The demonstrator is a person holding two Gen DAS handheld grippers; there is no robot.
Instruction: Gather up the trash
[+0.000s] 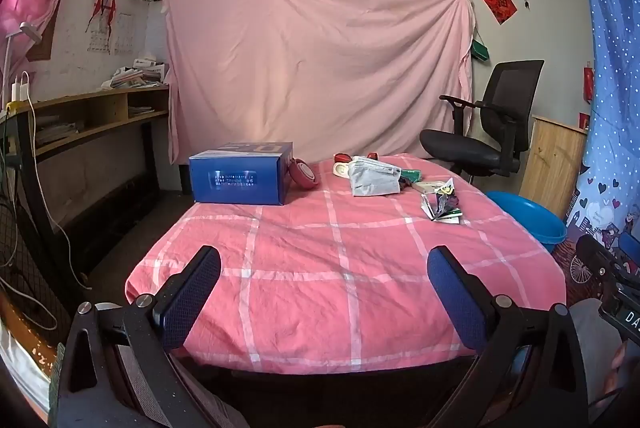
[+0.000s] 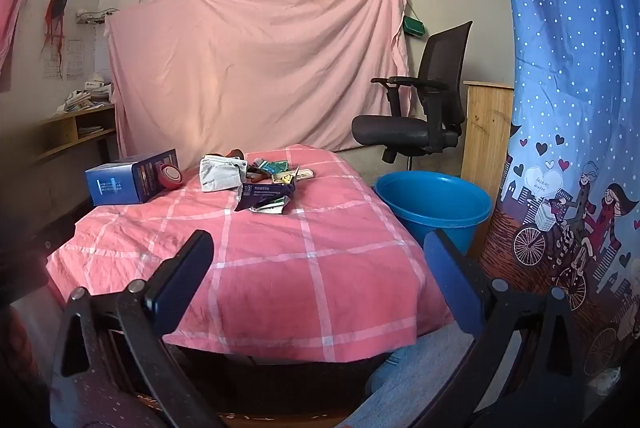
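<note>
Both the left gripper and right gripper gape wide (holding nothing), trash pile well beyond.

Counter cloth: pink with a white grid. Box at ten o'clock: dark blue, white print. Bucket at three o'clock: plain bright blue. Backdrop sheet: pale pink. Curtain: blue, white dots, cartoon cyclists. Chair: black.

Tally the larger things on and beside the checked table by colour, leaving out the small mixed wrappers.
Blue: 2, the box and the tub
Red: 1, the round tin
Grey-white: 1, the crumpled bag
Black: 1, the office chair
Total: 5
</note>
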